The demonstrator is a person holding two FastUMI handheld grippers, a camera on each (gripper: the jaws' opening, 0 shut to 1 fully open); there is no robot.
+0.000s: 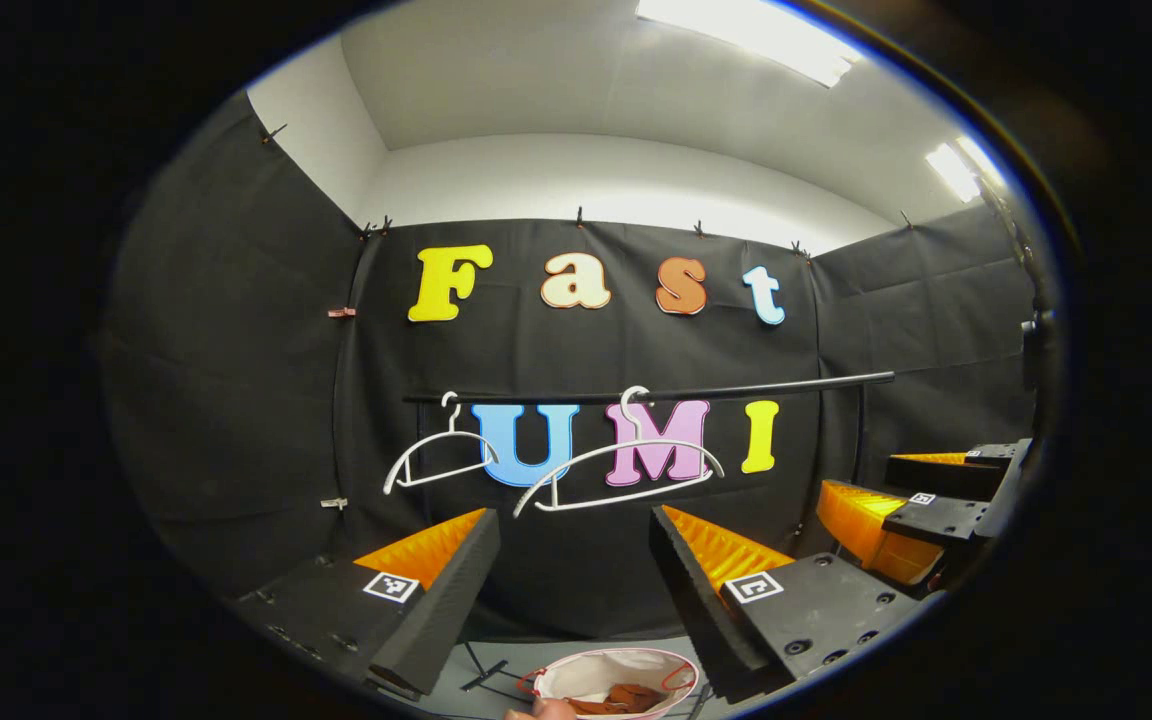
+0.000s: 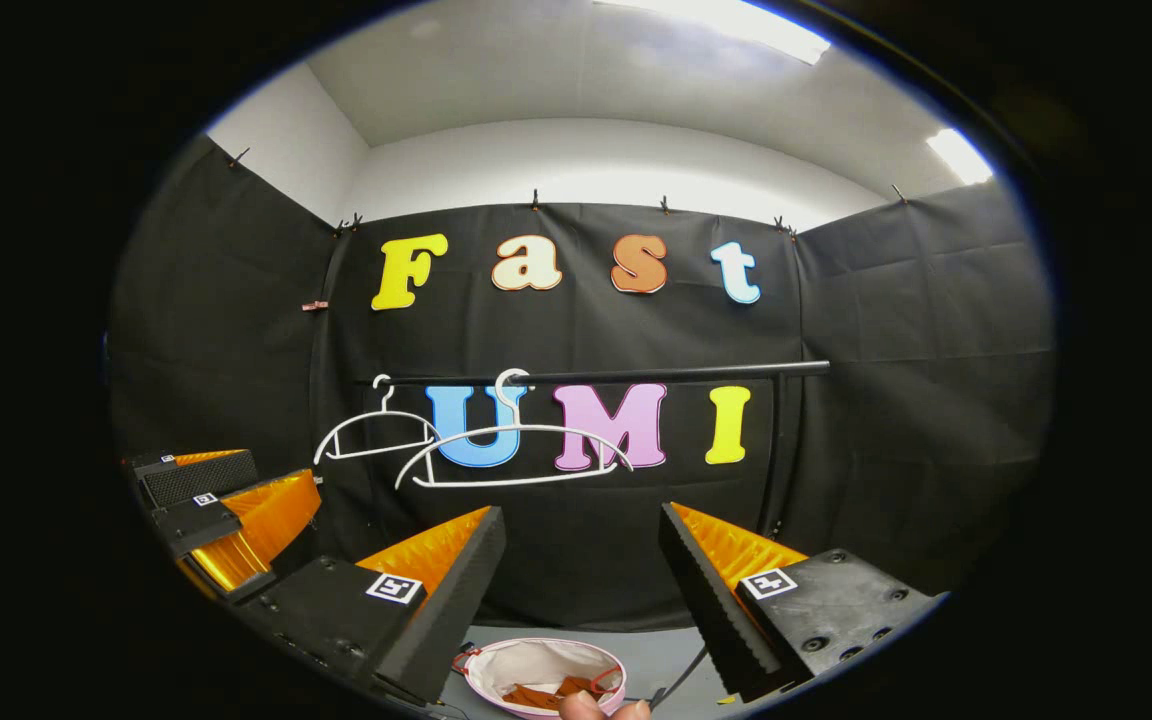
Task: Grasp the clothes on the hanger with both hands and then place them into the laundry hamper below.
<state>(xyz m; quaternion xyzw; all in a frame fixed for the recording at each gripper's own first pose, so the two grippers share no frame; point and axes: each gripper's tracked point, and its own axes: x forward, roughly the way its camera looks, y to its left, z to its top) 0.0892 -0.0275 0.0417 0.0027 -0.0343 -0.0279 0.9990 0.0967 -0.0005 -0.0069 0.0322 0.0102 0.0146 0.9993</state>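
Two bare white hangers (image 1: 616,470) (image 2: 511,455) hang on the black rail (image 1: 656,392) (image 2: 616,375) in front of the booth wall. Below, a round white laundry hamper (image 1: 626,662) (image 2: 496,670) holds a brown garment (image 1: 626,697) (image 2: 551,692). My left gripper (image 1: 574,545) stands open above the hamper with nothing between its fingers. My right gripper (image 2: 581,540) is open too, and empty. The right gripper (image 1: 921,500) shows at the right edge of the left gripper view. In the right gripper view, the left gripper (image 2: 221,510) sits at the left edge.
A fingertip (image 1: 541,710) (image 2: 601,708) pokes in at the bottom edge by the hamper. The hamper rests on a grey floor (image 2: 656,655) with a black rack foot (image 1: 486,672) beside it. An upright black post (image 2: 778,450) carries the rail on the right.
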